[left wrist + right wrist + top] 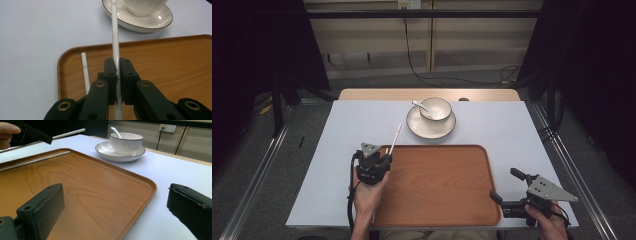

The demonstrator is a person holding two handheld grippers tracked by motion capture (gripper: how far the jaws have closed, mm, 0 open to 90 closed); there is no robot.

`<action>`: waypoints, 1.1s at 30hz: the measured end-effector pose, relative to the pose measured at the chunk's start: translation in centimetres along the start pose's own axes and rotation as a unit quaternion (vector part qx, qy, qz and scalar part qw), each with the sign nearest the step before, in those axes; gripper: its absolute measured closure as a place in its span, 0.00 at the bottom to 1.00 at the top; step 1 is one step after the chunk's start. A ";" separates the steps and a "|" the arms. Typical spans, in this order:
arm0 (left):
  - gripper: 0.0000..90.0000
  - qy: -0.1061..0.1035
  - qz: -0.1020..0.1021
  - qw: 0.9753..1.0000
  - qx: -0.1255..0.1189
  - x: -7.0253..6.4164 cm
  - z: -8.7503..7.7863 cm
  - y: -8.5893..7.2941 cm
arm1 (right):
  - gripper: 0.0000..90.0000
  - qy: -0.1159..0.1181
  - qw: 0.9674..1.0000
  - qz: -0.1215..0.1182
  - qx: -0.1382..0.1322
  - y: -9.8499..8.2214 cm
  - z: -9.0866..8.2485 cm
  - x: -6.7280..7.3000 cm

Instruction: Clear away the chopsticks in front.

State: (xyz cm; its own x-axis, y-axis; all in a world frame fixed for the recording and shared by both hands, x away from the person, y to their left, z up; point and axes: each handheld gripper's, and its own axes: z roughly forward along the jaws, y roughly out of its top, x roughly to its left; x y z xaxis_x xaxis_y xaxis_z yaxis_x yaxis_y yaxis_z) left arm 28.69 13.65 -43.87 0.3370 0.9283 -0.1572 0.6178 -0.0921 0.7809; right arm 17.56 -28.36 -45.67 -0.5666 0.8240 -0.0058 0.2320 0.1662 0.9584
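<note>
Between the pressed-together jaws of the left gripper point(117, 77) a thin white chopstick point(115, 37) is pinched, its far tip reaching toward the round white ceramic plate point(150, 23) ahead; just to its left a second white chopstick point(85, 72) lies inside the wooden tray's raised near-left rim point(59, 75). Beyond the rim bare pale tablecloth point(32, 37) spreads out. Well to its right, the right gripper point(512, 192) hangs spread wide over the tray's right edge, gripping nothing, with the ribbed white bowl point(126, 142) and spoon point(116, 132) far ahead.
</note>
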 end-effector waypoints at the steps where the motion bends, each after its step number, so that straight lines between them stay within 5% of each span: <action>1: 0.95 0.005 0.001 1.000 0.006 0.0 0.0 -0.2 | 0.01 0.001 1.000 0.002 0.003 0.0 0.0 0.0; 13: 0.95 0.033 -0.002 0.999 0.023 -0.7 -0.4 -2.2 | 0.01 0.001 1.000 0.005 0.002 0.0 0.0 0.0; 23: 0.95 0.045 -0.030 0.998 0.028 -0.7 -0.7 -3.7 | 0.01 -0.003 1.000 0.000 0.001 0.0 0.0 0.0; 33: 0.95 0.053 -0.019 0.998 0.038 -0.9 -0.4 -4.2 | 0.01 -0.001 1.000 0.002 0.002 -0.1 0.1 0.0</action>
State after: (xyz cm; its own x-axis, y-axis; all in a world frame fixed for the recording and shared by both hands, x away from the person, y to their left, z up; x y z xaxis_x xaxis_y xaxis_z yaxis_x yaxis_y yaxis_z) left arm 25.51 13.39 -46.75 0.2381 0.9642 -0.1170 0.6813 -0.0799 0.7276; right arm 17.61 -28.31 -45.74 -0.5641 0.8257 -0.0019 0.2381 0.1649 0.9571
